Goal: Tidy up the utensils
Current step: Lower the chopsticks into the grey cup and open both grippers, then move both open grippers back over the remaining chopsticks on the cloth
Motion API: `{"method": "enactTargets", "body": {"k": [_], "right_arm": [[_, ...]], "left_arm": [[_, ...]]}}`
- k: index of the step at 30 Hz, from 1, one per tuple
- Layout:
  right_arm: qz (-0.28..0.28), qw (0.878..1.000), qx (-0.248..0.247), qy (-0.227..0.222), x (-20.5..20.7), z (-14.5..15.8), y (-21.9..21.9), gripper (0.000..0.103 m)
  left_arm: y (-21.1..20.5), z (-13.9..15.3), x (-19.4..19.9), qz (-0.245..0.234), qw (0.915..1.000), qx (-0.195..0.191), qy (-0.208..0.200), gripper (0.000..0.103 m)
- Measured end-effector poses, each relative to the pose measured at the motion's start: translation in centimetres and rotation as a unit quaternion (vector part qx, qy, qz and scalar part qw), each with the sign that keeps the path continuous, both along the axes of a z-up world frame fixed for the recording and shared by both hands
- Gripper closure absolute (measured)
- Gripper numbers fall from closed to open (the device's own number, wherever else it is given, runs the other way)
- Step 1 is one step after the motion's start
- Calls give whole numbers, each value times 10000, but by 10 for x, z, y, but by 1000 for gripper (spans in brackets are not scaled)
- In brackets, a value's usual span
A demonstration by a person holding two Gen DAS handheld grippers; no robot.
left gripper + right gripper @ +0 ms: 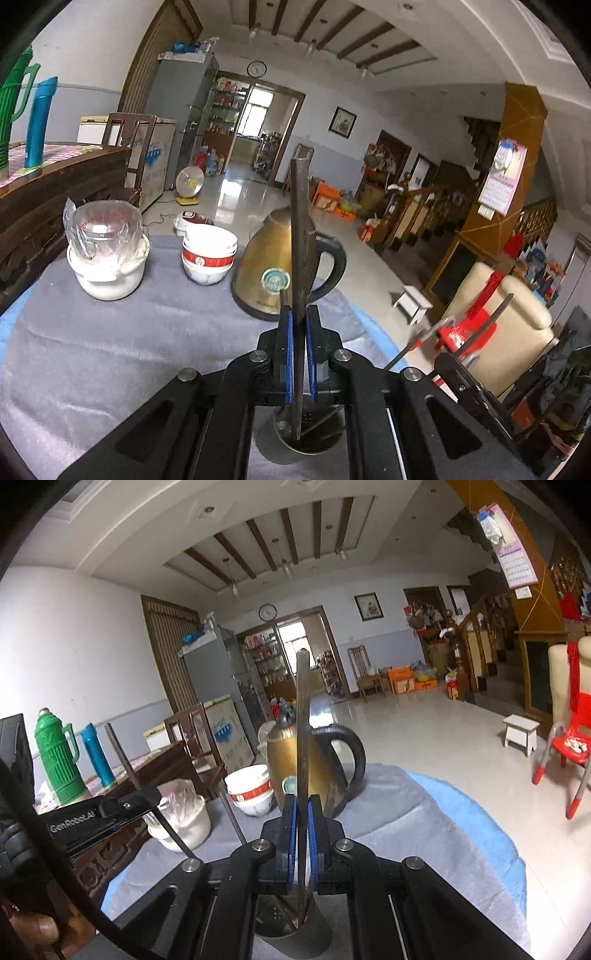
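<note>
In the left wrist view my left gripper [299, 314] is shut on a flat dark metal utensil handle [297, 221] that stands upright. Its lower end reaches into a metal utensil holder [284, 448] just below the jaws. My right gripper [302, 801] is likewise shut on a flat metal utensil handle [303, 720], whose lower end drops into the metal holder [284, 938] under it. The left gripper [147, 799] also shows at the left of the right wrist view, clamping a thin dark handle [122, 753]. The right gripper's body [458, 365] shows at the lower right of the left wrist view.
On the grey tablecloth [110, 350] stand a brass kettle [266, 258], stacked red-and-white bowls [208, 254] and a white pot with a plastic-covered glass [107, 258]. A green thermos [57, 757] and blue bottle [96, 753] stand on a wooden sideboard. A red chair [569, 753] stands right.
</note>
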State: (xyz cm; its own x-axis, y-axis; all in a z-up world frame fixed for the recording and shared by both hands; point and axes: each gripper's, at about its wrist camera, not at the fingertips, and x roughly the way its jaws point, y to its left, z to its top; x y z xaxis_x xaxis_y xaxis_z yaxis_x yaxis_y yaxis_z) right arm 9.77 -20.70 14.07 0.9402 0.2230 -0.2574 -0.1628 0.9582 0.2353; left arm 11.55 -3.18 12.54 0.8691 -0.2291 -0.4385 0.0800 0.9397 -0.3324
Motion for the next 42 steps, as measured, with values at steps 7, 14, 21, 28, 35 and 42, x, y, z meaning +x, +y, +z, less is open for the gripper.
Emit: {"method": "enactTargets", "body": {"k": [7, 14, 21, 28, 35, 42], "right_arm": [[127, 9991, -129, 372, 13, -28, 9, 97], [195, 9972, -267, 669, 21, -43, 14, 97], [176, 9954, -338, 884, 25, -52, 16, 96], [186, 9924, -528, 1095, 29, -48, 21, 95], [-65, 9947, -509, 892, 12, -32, 11, 80], [-314, 9974, -455, 461, -28, -12, 2, 38]], "left_arm": [[-7, -22, 12, -117, 9994, 95, 305, 96], [-16, -39, 13, -259, 9979, 194, 562, 96], [-19, -44, 15, -418, 9959, 223, 768, 96], [-9, -40, 12, -364, 9954, 79, 885, 94], [18, -18, -17, -145, 9978, 34, 644, 56], [48, -18, -53, 143, 9978, 205, 608, 44]]}}
